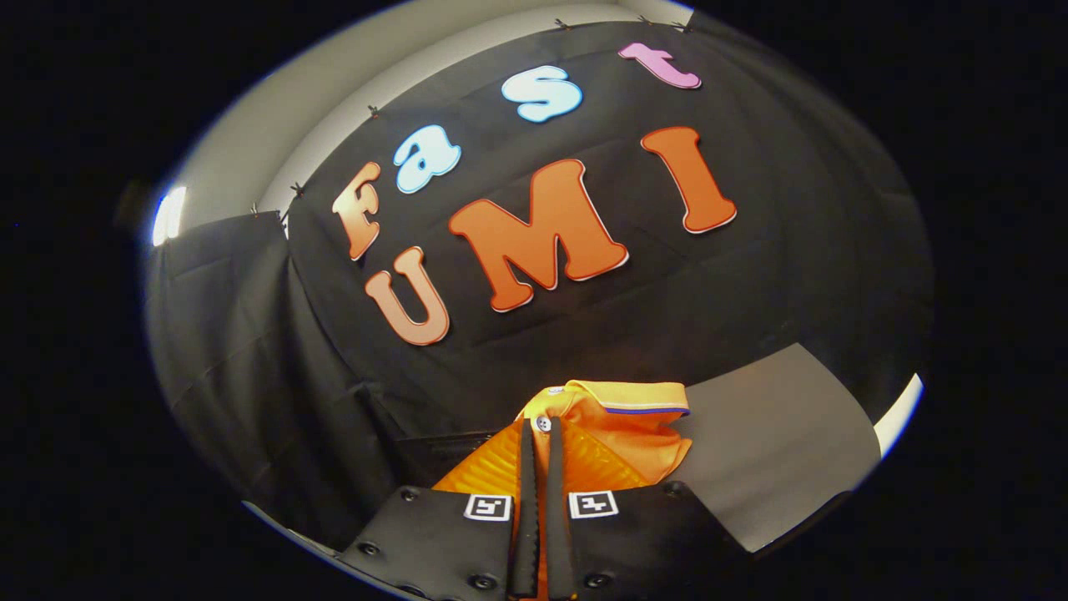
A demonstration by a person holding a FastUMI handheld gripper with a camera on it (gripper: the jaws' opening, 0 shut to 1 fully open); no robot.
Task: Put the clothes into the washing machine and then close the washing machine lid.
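The orange shirt (613, 446) hangs pinched between the fingers of the gripper (542, 430), which is clenched on the fabric near its button placket, above the grey desk (776, 442). It looks like a ribbed, slick knit with a striped collar; held by so thin a fold, it could slip free in transit.

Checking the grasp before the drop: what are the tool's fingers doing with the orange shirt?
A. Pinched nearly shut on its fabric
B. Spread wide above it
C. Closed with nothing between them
A: the tool has both fingers pressed together on the orange shirt, near its collar button.
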